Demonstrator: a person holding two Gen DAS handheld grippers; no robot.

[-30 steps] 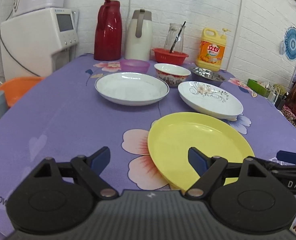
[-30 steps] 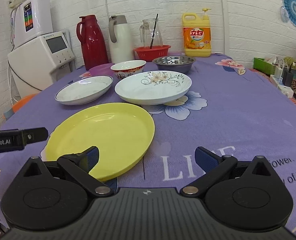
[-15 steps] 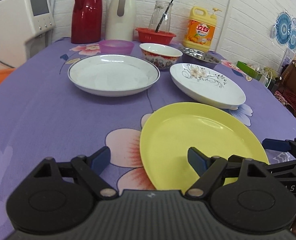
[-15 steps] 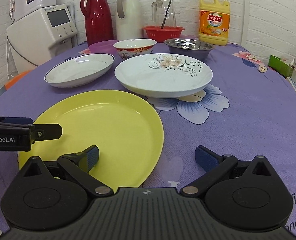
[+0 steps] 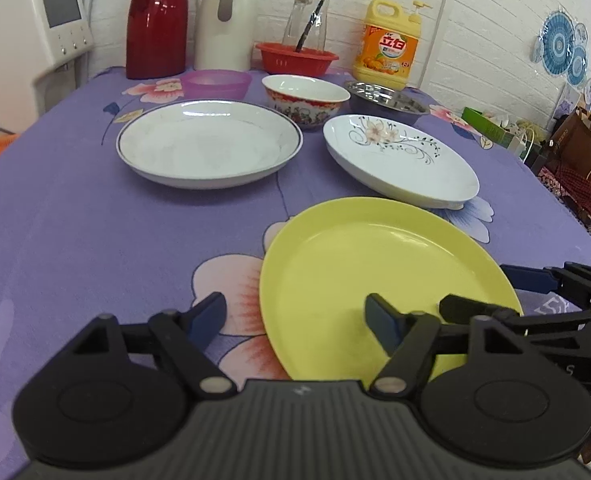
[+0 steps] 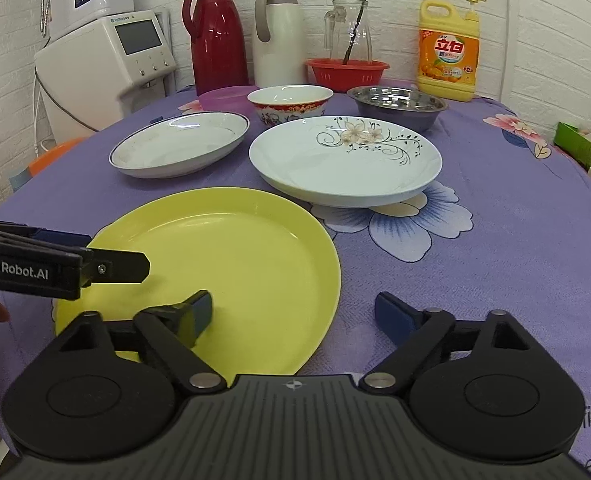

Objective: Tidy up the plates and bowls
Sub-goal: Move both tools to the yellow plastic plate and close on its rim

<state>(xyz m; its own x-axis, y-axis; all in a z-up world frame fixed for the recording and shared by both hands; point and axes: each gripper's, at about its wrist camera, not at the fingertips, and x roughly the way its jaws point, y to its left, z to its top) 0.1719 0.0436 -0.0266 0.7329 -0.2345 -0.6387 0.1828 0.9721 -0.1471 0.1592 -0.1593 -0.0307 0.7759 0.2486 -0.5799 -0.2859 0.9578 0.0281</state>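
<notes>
A yellow plate (image 5: 375,264) (image 6: 223,256) lies nearest on the purple cloth. My left gripper (image 5: 295,320) straddles its left rim and its jaws are closing, the pads still clear of the rim. My right gripper (image 6: 295,314) straddles the right rim, open, one finger over the plate and one over the cloth. Behind lie a blue-rimmed white plate (image 5: 209,146) (image 6: 179,144) and a floral plate (image 5: 399,160) (image 6: 343,160). Further back stand a red-patterned bowl (image 5: 305,98), a steel bowl (image 5: 387,100) and a purple bowl (image 5: 215,82).
Along the back wall stand a red thermos (image 6: 215,36), a white thermos (image 6: 277,36), a glass jug in a red basket (image 6: 347,74) and a detergent bottle (image 6: 449,52). A white dispenser (image 6: 107,68) is at the left. Boxes (image 5: 491,128) crowd the table's right edge.
Both grippers have come forward and down onto the yellow plate's two sides. The left jaws have narrowed clearly around the rim, the right jaws a little.
</notes>
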